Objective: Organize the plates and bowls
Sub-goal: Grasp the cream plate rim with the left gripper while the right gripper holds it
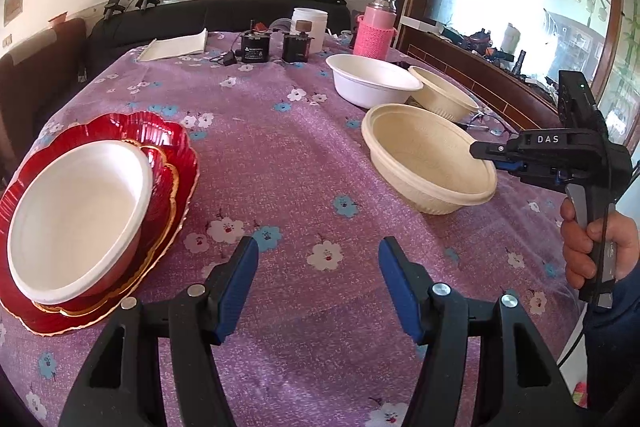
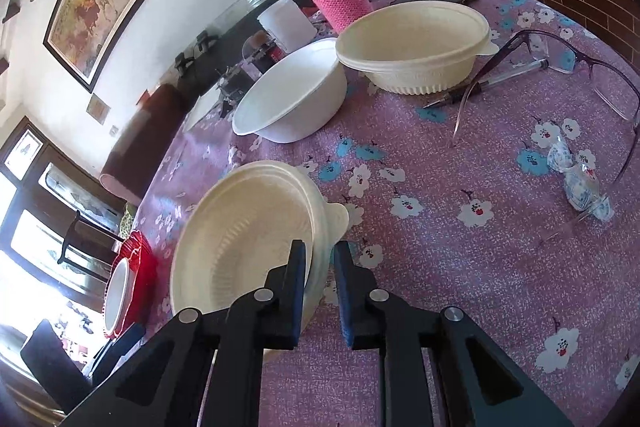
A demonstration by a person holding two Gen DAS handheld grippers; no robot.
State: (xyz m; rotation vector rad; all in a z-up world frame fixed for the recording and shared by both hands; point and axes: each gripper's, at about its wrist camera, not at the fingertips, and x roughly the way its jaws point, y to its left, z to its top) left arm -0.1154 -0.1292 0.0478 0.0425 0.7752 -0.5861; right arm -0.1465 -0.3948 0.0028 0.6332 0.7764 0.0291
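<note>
Both tongs (image 2: 320, 291) straddle cream bowl (image 2: 240, 239) rim — unclamped

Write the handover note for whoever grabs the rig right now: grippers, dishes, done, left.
Left gripper: jaws open, empty, hovering over the tablecloth.
Right gripper: jaws astride the rim of the near cream bowl, not visibly clamped.
Done: white bowl sits on the stacked red plates at the left.
Left: near cream bowl, second white bowl and far cream bowl are loose on the right side; probably stack them on the plates.
</note>
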